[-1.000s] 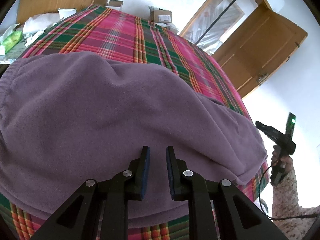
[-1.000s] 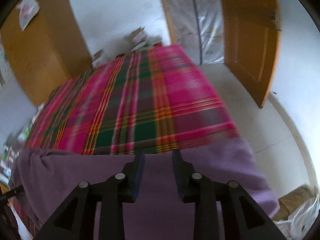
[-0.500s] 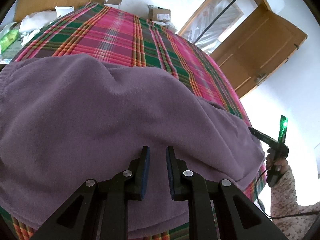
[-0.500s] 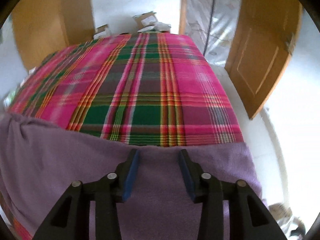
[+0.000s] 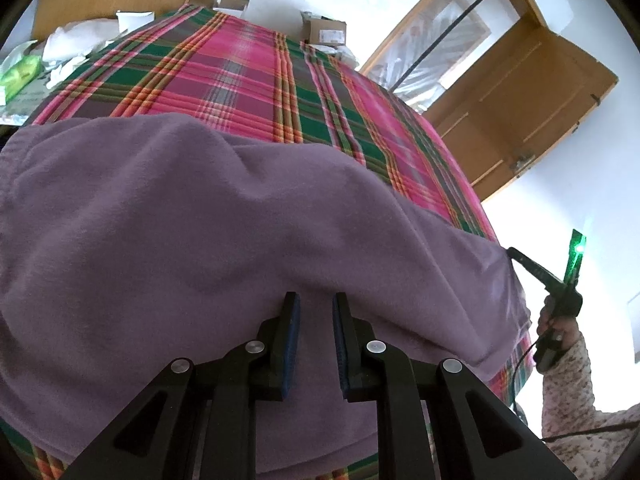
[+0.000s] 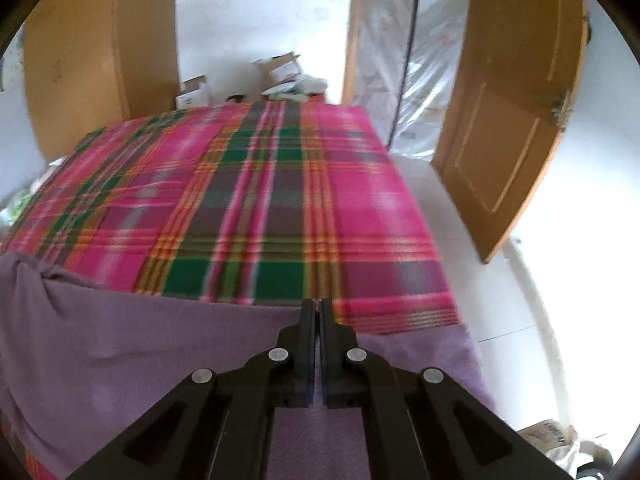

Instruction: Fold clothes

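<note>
Covering plaid bedspread [image 6: 256, 216]: purple garment [image 5: 240, 248]; boxes [image 6: 280, 68] beyond.

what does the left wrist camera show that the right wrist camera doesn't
Only the left wrist view shows the left gripper, jaws apart above the purple garment, plus the right gripper from outside, a hand holding it with its tip at the garment's far corner. Only the right wrist view shows the right gripper from behind, jaws together at the garment's edge; whether cloth is pinched is hard to tell. Both show the garment, the plaid bedcover and the wooden door.
</note>
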Motion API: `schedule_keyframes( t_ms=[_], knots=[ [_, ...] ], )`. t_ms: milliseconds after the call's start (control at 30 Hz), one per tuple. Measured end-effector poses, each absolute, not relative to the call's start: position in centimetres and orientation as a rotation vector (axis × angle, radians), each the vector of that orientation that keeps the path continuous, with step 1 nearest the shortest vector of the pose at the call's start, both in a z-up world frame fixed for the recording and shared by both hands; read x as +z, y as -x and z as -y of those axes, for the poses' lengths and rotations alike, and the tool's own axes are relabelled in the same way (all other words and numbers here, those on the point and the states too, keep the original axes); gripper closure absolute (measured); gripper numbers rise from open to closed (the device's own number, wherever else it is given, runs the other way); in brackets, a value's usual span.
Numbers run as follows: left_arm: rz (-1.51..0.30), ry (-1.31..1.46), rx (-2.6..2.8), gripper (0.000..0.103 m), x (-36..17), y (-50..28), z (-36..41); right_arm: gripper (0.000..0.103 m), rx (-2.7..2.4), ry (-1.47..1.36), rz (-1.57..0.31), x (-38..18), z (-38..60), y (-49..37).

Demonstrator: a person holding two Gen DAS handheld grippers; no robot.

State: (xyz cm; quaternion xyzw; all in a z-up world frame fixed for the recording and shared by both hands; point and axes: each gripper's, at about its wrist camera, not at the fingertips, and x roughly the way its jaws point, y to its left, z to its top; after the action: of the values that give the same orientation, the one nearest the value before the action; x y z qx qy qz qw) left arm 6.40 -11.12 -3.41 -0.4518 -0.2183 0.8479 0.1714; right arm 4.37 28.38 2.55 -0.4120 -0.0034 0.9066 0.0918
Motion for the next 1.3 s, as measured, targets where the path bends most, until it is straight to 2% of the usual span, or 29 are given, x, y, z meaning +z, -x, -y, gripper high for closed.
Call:
schedule_keyframes(
  t_ms=[200,333,433,700,833,933,1100,1200,1233,1267,1300],
  knots=[
    [0.599,1.29,2.44,0.086,-3.2,-7.3,11.9,0.102,2.659,1.193,-0.007,2.3,-28.4,-4.2],
    [0.645,1.296,2.472,0.086,-3.2,-8.3,13.7,0.103,2.569,1.115,0.074,2.7,-29.2,-4.4],
    [0.664,1.294,2.488,0.086,-3.2,-8.9,14.4,0.103,2.643,1.154,-0.145,3.2,-30.7,-5.2],
    [0.63,1.307,2.528,0.086,-2.9,-9.2,13.8,0.099,2.965,1.274,-0.086,4.6,-24.6,-4.7],
    [0.637,1.309,2.529,0.086,-2.9,-9.2,13.8,0.083,3.146,1.428,0.037,4.6,-18.4,-2.8],
    [0.646,1.309,2.524,0.086,-3.0,-9.1,13.8,0.078,3.197,1.562,0.17,3.6,-14.2,-1.3],
    [0.68,1.295,2.51,0.086,-3.1,-9.3,14.5,0.076,3.217,1.742,0.401,1.5,-9.0,0.6],
    [0.706,1.287,2.505,0.086,-3.2,-9.3,14.9,0.078,3.227,1.793,0.415,1.2,-8.2,0.8],
    [0.711,1.286,2.504,0.086,-3.2,-9.2,15.0,0.092,3.231,1.784,0.427,1.4,-8.1,0.8],
    [0.716,1.284,2.502,0.086,-3.3,-9.2,15.1,0.1,3.235,1.775,0.438,1.6,-8.1,0.9],
    [0.718,1.282,2.5,0.086,-3.3,-9.2,15.2,0.099,3.244,1.754,0.432,1.8,-8.2,1.0]
  ],
)
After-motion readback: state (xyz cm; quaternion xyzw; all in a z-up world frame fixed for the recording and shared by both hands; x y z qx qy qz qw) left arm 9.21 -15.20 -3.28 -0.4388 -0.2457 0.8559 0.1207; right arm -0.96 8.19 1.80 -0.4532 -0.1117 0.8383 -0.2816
